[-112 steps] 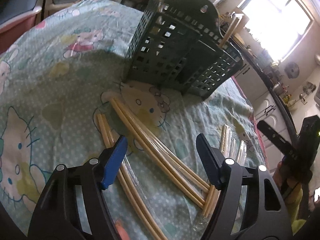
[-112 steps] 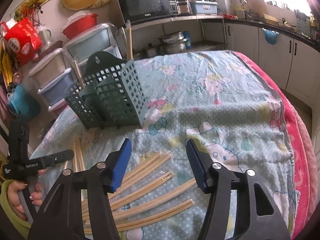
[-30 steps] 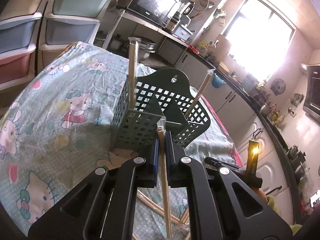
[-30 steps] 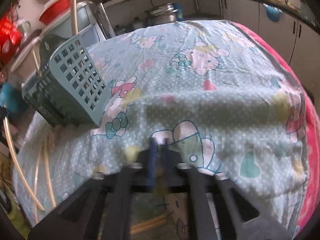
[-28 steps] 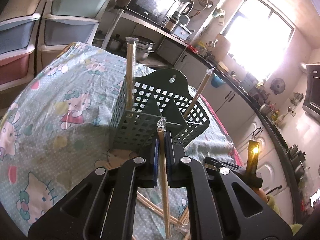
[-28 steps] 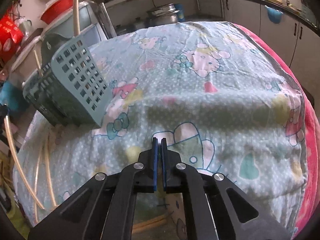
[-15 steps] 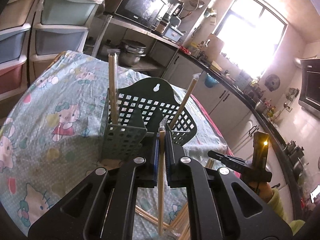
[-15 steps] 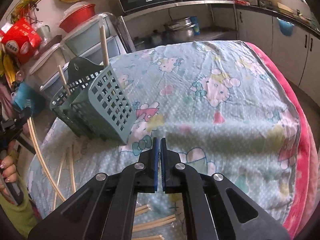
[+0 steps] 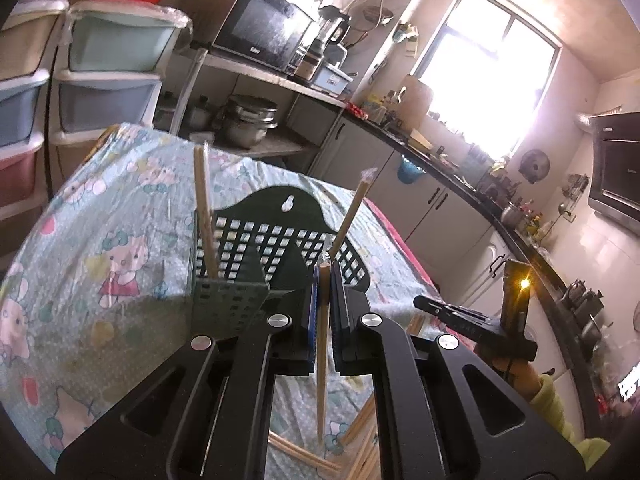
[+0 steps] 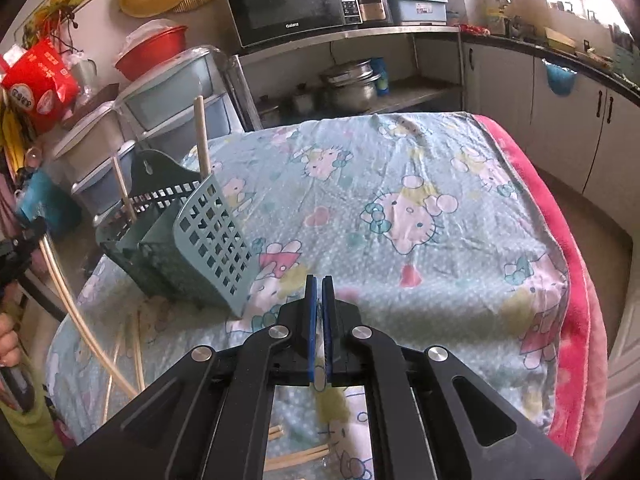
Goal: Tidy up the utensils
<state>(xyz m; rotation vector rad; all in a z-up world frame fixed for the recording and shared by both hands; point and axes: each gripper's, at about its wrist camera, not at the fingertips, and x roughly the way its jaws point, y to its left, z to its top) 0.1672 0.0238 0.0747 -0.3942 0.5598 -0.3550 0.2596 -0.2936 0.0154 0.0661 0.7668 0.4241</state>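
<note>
Both of my hands have risen since a second ago, so the green holder [image 9: 256, 264] now sits lower in each view and more of the kitchen shows behind it. My left gripper [image 9: 325, 280] is pinched tight on a wrapped pair of chopsticks [image 9: 322, 344], which hangs almost straight down just in front of the holder, its top end poking up between the blue pads. My right gripper [image 10: 319, 296] is pressed together too; something thin seems to sit between its pads, but I cannot tell what it is. Two more wrapped pairs already stand in the holder: one upright in the left compartment [image 9: 205, 216], one leaning in the right compartment [image 9: 352, 216]. Loose chopsticks [image 9: 296, 446] lie on the cartoon-cat tablecloth [image 10: 400, 208] in front of the holder. Behind the holder, on the shelf, a black microwave [image 10: 288, 4] reads "Galanz". To the holder's left hangs a red bag [image 10: 38, 80] with print too small for me to read.
</note>
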